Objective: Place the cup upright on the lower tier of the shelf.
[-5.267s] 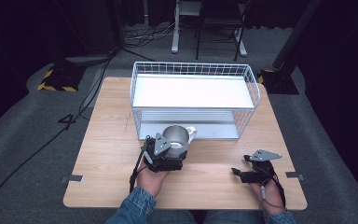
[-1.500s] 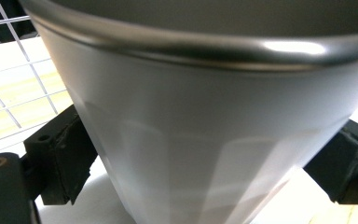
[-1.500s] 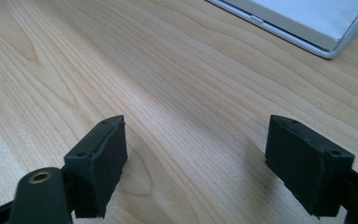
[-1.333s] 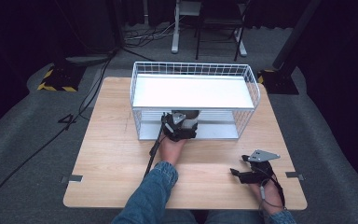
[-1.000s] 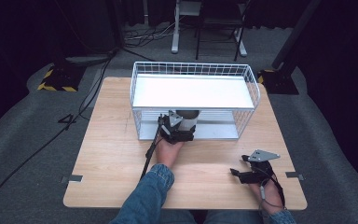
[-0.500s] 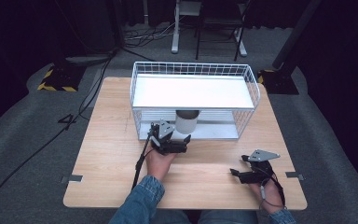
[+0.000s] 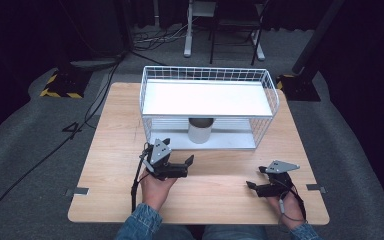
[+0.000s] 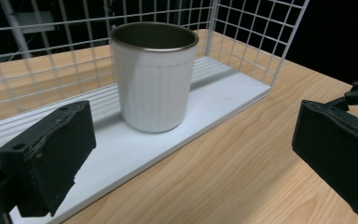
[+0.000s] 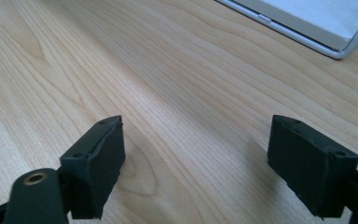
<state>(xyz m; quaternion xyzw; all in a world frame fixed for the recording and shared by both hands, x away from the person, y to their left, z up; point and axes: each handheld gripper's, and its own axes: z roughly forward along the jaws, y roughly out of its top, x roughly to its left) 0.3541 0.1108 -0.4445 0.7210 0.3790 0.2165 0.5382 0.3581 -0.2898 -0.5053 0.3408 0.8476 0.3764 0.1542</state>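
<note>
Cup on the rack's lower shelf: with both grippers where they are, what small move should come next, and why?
Probably draw the left gripper a little further back to rest on the table. The cup stands upright on the lower shelf of the wire rack, free of the open jaws, so the placing looks done. The right gripper lies open on the table, idle.

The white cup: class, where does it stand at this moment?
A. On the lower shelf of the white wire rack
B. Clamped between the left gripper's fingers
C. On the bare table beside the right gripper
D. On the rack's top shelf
A. The white cup stands upright on the lower shelf of the wire rack, under the top shelf, and the left gripper is open in front of it, not touching it.
</note>
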